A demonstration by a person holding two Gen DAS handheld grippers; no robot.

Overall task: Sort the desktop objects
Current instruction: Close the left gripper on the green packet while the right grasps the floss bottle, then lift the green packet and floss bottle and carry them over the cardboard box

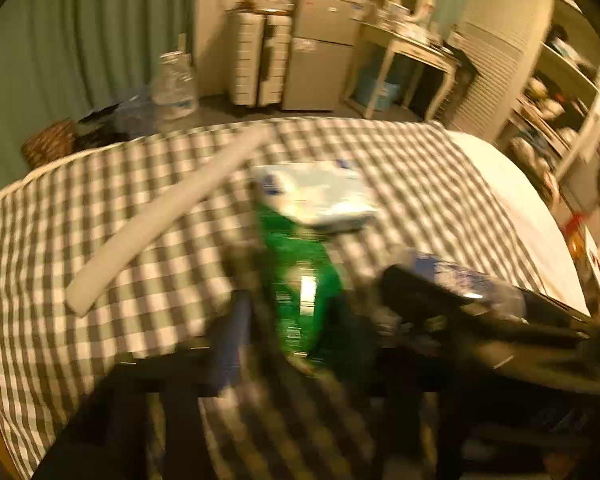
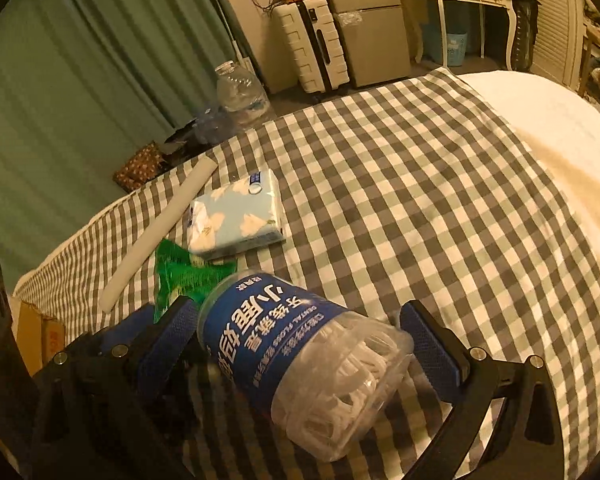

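The clear floss-pick jar, lying just below the green packet, bore a blue label reading "DENTAL FLOSS" among Chinese characters; other print was illegible.

Our left gripper points steeply down, jaws narrowed, view too blurred to confirm pad contact. Our right gripper also tilts down, blue pads standing wide apart, not pressing.

My grey-and-white checked cloth lay under a green packet. The tissue pack was pale blue with white shapes, the jar clear with a blue label.
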